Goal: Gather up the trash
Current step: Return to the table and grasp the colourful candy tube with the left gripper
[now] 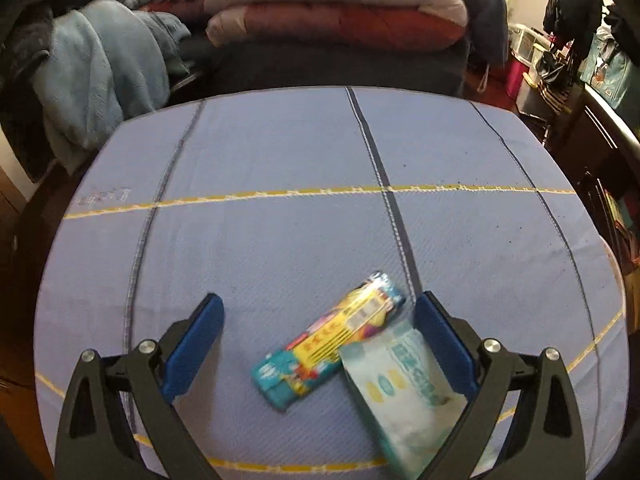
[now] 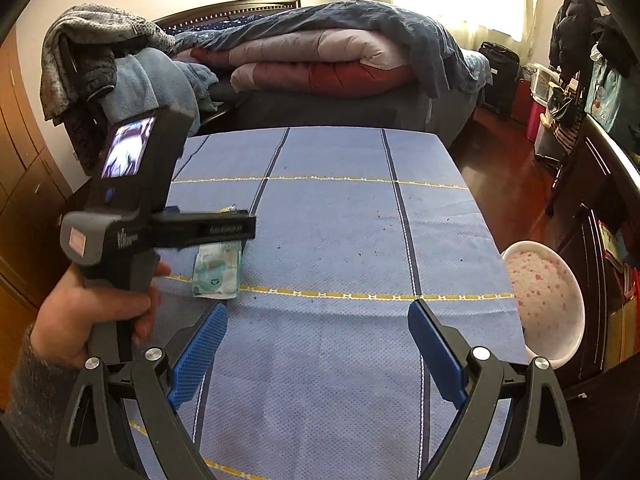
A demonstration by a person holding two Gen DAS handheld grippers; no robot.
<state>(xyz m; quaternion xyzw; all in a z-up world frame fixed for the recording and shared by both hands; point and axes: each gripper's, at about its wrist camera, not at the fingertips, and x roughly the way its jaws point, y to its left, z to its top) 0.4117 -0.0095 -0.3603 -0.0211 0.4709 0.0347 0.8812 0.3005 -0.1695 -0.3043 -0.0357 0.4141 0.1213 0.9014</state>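
In the left wrist view a colourful snack wrapper (image 1: 328, 340) and a pale green tissue pack (image 1: 404, 388) lie on the blue cloth-covered table (image 1: 280, 200). My left gripper (image 1: 320, 312) is open, with both items between its blue fingers; the tissue pack lies against the right finger (image 1: 444, 340). In the right wrist view the left gripper body (image 2: 132, 208) hovers over the tissue pack (image 2: 218, 272); the wrapper is mostly hidden behind it. My right gripper (image 2: 318, 320) is open and empty over the cloth.
A white bin lined with a pink-flowered bag (image 2: 544, 300) stands at the table's right edge. A bed with folded quilts (image 2: 320, 60) lies behind the table, clothes (image 2: 100, 64) are piled at left. Furniture and bags (image 2: 580, 92) crowd the right.
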